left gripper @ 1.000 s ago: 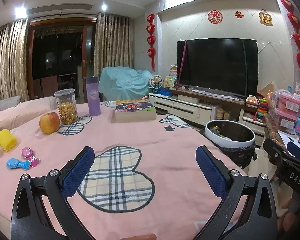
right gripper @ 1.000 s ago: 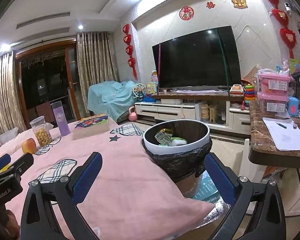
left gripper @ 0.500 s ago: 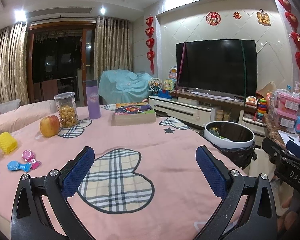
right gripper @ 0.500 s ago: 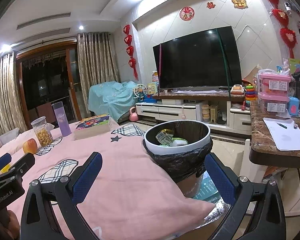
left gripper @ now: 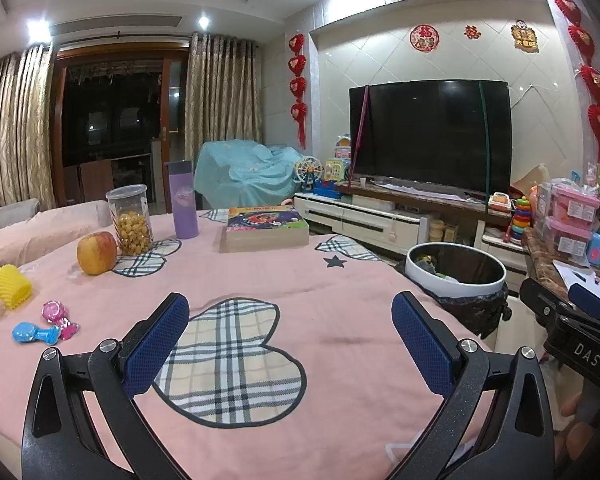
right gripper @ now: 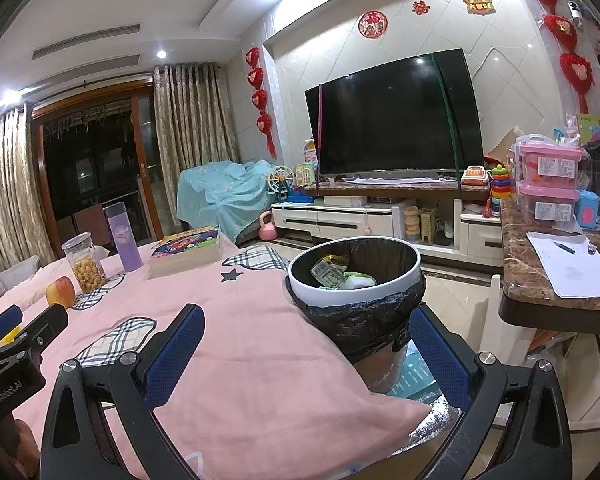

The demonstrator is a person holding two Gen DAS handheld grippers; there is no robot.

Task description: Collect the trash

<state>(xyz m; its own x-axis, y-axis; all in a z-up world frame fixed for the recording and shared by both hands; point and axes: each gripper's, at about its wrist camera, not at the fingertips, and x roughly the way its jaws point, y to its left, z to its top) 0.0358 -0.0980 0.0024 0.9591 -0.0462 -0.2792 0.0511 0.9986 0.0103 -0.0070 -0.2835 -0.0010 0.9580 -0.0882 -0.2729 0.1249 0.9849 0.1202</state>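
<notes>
We hold two grippers that look the same. Our left gripper [left gripper: 290, 338] has black arms with a speckled look, shaped like a big V. Each arm ends in a blue pad [left gripper: 156, 346] with tiny bumps. Round silver screws [left gripper: 109, 345] sit on the joints. Our right gripper [right gripper: 306, 350] has the same black arms, blue pads [right gripper: 174, 354] and silver screws [right gripper: 485, 358]. White letters on its side read "DAS". The side of the left one reads "GenRobot.AI".
</notes>
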